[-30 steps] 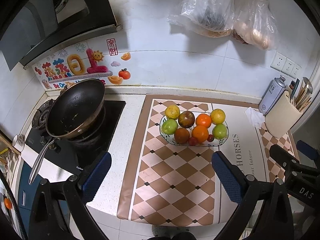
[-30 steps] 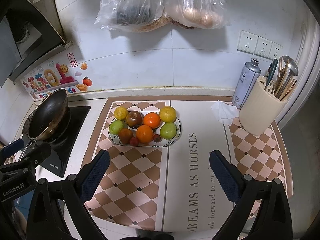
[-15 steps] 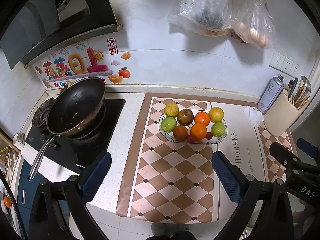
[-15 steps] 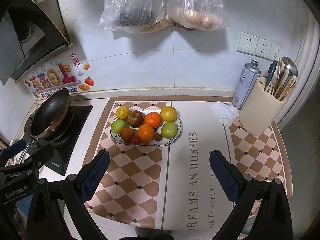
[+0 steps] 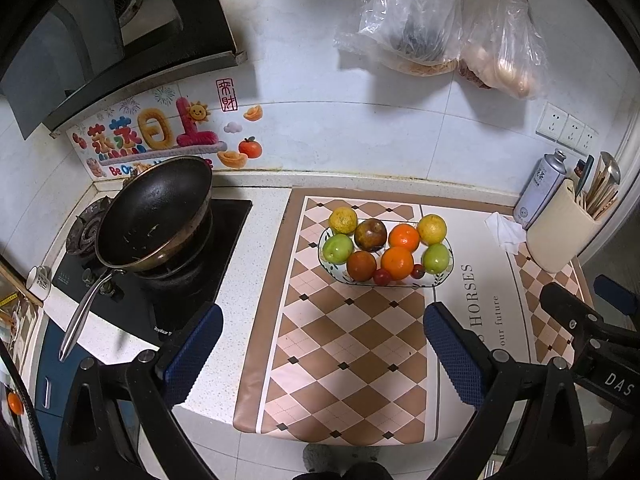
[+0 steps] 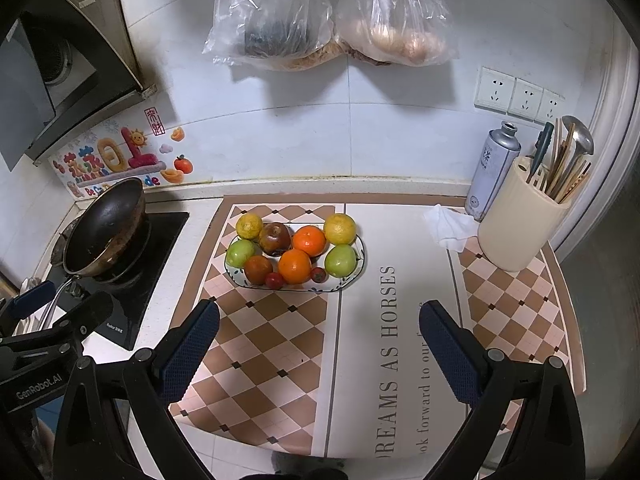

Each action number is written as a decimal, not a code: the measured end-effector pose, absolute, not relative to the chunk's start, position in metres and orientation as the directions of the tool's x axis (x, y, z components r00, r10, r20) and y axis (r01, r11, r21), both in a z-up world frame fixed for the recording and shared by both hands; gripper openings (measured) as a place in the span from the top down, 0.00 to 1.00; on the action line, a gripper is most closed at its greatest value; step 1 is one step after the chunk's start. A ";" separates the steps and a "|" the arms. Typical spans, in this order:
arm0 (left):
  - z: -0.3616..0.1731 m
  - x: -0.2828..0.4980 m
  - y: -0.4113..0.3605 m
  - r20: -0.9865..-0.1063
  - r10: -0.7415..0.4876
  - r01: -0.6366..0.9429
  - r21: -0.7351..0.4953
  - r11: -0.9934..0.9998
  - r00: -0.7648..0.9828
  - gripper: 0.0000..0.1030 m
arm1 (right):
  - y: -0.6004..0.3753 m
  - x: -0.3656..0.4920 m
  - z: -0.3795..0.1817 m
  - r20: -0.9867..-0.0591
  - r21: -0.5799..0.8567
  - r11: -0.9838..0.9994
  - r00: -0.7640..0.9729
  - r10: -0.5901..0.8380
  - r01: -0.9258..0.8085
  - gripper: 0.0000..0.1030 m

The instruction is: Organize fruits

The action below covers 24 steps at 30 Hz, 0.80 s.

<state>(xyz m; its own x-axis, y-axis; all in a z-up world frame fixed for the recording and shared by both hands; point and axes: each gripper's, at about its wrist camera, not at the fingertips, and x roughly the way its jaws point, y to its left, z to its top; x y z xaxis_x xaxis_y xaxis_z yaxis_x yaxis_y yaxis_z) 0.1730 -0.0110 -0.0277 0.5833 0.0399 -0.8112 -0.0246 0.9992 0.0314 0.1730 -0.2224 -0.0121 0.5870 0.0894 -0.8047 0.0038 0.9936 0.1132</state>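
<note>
Holding both tools empty, you have the left gripper (image 5: 322, 344) and right gripper (image 6: 319, 342) spread wide above the checkered mat (image 6: 264, 344). Every fruit sits on the oval plate (image 6: 352, 276) at frame centre — arranged in rows, so little looks left.

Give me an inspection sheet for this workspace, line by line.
Surface: white counter under a checkered mat.
Job's things: fruit plate on the mat, holding yellow, green, orange, brown-red fruits and small red ones.
Clutter: crumpled tissue, spray can, utensil holder.
Grippers: left gripper and right gripper both open, holding nothing, short of the plate.
Cables: nothing seen.
Surroundings: wok on the stove; plastic bags on the wall; sockets.
</note>
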 end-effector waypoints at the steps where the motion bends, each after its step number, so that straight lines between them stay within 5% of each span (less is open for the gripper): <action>1: -0.027 0.172 -0.011 -0.811 0.040 -0.025 0.031 0.999 0.584 0.00 | -0.222 0.173 -0.012 -0.804 0.113 0.994 0.587 0.090 0.003 0.01; 24: -0.018 0.168 -0.013 -0.801 0.037 -0.019 0.032 0.999 0.597 0.00 | -0.222 0.166 -0.008 -0.802 0.115 0.993 0.591 0.089 0.007 0.01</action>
